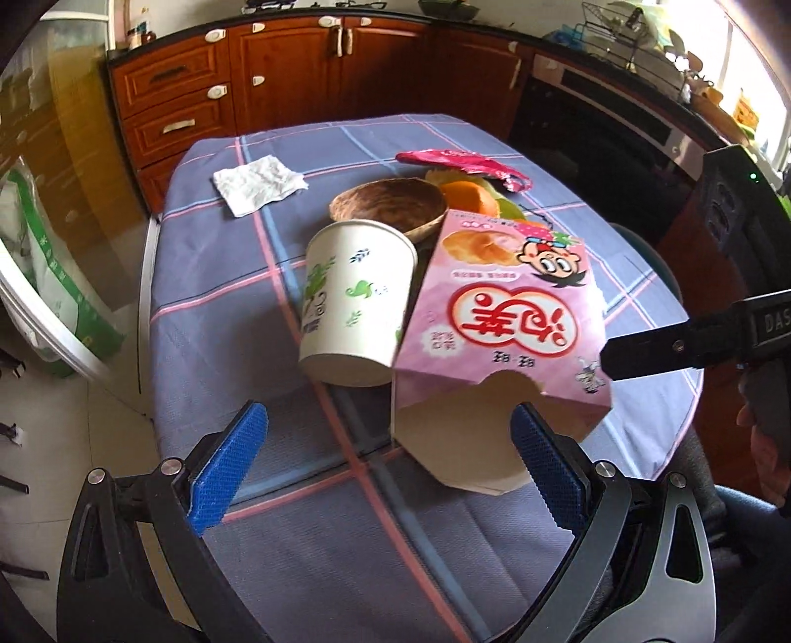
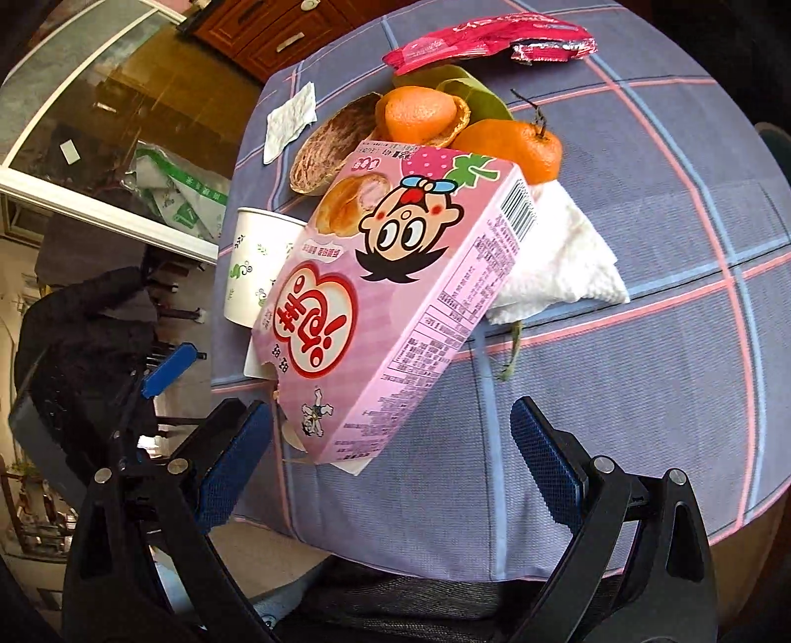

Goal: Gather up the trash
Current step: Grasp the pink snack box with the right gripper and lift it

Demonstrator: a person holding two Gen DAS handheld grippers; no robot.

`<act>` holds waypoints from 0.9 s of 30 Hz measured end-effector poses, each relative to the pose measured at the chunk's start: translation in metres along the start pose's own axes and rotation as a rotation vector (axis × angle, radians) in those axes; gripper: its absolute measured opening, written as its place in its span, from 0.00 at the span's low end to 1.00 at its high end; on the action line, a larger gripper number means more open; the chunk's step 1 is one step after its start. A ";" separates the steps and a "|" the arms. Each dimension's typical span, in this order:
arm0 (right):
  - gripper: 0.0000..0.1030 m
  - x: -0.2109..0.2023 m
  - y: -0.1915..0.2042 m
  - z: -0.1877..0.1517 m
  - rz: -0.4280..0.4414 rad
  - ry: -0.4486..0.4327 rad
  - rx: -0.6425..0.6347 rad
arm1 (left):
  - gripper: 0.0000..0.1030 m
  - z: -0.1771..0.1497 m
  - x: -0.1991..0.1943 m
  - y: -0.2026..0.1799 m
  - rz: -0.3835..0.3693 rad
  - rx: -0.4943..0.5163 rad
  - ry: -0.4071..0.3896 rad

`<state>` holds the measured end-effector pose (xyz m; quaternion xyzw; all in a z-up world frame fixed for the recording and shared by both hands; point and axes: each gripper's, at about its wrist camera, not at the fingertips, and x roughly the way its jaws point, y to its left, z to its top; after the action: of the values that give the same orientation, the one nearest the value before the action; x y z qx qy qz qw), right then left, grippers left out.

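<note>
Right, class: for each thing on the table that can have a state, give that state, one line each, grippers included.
pink snack box: end open, lying tilted
paper cup: upside down, leaning
red wrapper: torn open, flat
white napkin: unfolded, crumpled
peeled orange: sitting in its peel
left gripper: jaws open
right gripper: jaws open

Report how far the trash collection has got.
Nothing looks collected yet. Both grippers, left and right, are open and hold nothing. The pink box, paper cup, red wrapper, both napkins and the peel lie on the table.
</note>
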<state>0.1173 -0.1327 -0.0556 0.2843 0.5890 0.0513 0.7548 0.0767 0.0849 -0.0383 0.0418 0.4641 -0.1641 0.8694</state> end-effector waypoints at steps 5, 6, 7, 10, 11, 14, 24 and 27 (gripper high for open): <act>0.90 0.004 -0.002 0.002 0.046 -0.026 0.001 | 0.96 -0.007 0.022 0.012 -0.008 -0.016 0.033; 0.90 0.006 -0.003 0.002 0.059 -0.023 0.011 | 0.96 -0.008 0.027 0.013 -0.012 -0.018 0.039; 0.90 0.008 -0.004 0.003 0.074 -0.019 0.021 | 0.96 -0.008 0.032 0.013 -0.018 -0.021 0.045; 0.90 0.016 -0.005 0.004 0.085 -0.011 0.029 | 0.96 -0.009 0.042 0.011 -0.043 -0.033 0.060; 0.90 0.020 -0.005 0.005 0.087 -0.008 0.034 | 0.96 -0.009 0.044 0.010 -0.057 -0.035 0.062; 0.90 0.032 -0.007 0.007 0.110 0.004 0.063 | 0.96 -0.010 0.049 0.002 -0.082 -0.023 0.068; 0.62 0.029 -0.009 0.004 0.146 -0.022 0.073 | 0.96 -0.013 0.049 -0.026 -0.104 0.034 0.081; 0.59 0.014 -0.010 0.000 0.137 -0.040 0.050 | 0.96 -0.013 0.047 -0.029 -0.103 0.035 0.085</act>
<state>0.1185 -0.1355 -0.0726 0.3437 0.5540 0.0826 0.7538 0.0809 0.0490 -0.0821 0.0400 0.4992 -0.2149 0.8384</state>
